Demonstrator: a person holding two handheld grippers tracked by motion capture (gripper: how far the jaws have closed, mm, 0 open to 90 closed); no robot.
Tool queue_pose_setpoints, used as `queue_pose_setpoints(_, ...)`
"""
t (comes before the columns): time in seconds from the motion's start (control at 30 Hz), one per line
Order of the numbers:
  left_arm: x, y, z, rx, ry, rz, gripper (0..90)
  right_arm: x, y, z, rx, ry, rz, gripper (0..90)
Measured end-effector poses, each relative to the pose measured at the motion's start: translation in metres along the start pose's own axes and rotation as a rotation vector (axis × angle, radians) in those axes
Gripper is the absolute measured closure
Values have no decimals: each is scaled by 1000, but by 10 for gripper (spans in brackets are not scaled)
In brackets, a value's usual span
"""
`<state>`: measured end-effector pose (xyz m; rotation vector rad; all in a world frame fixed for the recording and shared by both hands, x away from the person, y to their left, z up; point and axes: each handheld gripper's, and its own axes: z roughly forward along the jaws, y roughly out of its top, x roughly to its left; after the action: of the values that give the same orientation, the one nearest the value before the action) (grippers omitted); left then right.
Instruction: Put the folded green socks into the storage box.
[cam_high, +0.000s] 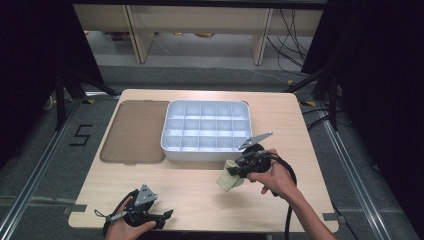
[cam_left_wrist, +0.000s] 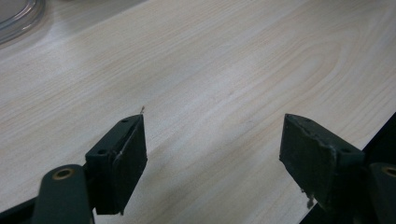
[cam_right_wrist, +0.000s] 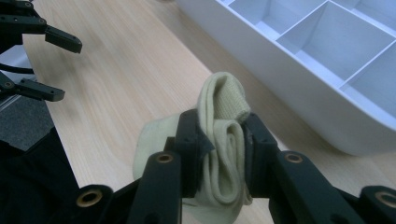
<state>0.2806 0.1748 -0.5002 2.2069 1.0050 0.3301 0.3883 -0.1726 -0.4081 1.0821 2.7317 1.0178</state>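
Note:
A rolled pale-yellow sock (cam_high: 226, 182) hangs just above the table in front of the white compartment tray (cam_high: 200, 154), near its right front corner. My right gripper (cam_high: 234, 173) is shut on the sock. In the right gripper view the sock (cam_right_wrist: 223, 140) is squeezed between both black pads, with its folded top sticking out past the tips of my right gripper (cam_right_wrist: 220, 120). The tray (cam_right_wrist: 280, 70) lies to the right there, its cells bare. My left gripper (cam_high: 167, 216) rests low at the table's front left edge, and in its own view the left gripper (cam_left_wrist: 212, 122) stands open over bare wood.
A brownish translucent lid (cam_high: 132, 132) lies flat left of the tray, its rim (cam_left_wrist: 18, 18) at the top left of the left gripper view. The wooden table (cam_high: 200, 200) has free room between the two hands. The left gripper (cam_right_wrist: 60, 67) appears open farther off.

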Motion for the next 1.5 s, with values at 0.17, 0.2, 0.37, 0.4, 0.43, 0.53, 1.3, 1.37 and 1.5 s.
queue_pose_setpoints(0.17, 0, 0, 0, 12, 2, 1, 225, -5, 3, -4, -4, 2, -9, 721)
queue_pose_setpoints(0.2, 1, 0, 0, 9, 4, 17, 225, -7, 4, -5, 4, 2, -15, 721)
queue_pose_setpoints(0.37, 0, 0, 0, 3, 0, 0, 225, -8, 6, -11, -2, 2, 19, 721)
queue_pose_setpoints(0.4, 0, 0, 0, -4, 1, -2, 225, -10, 7, -14, 10, -1, 13, 721)
queue_pose_setpoints(0.43, 1, 0, 0, -10, -2, -3, 224, -12, 8, -15, 6, -3, 2, 721)
queue_pose_setpoints(0.53, 2, 0, -1, 3, -1, -5, 225, -14, 11, -20, 13, 1, -9, 721)
queue_pose_setpoints(1.3, 3, 1, 0, -31, 9, -31, 224, -37, 38, -46, 40, -26, 55, 721)
queue_pose_setpoints(1.37, 5, 1, -2, 3, 8, 1, 225, -40, 41, -48, 34, -34, 57, 721)
queue_pose_setpoints(1.5, 5, 1, -2, 1, 12, 0, 225, -48, 48, -51, 30, -56, 52, 721)
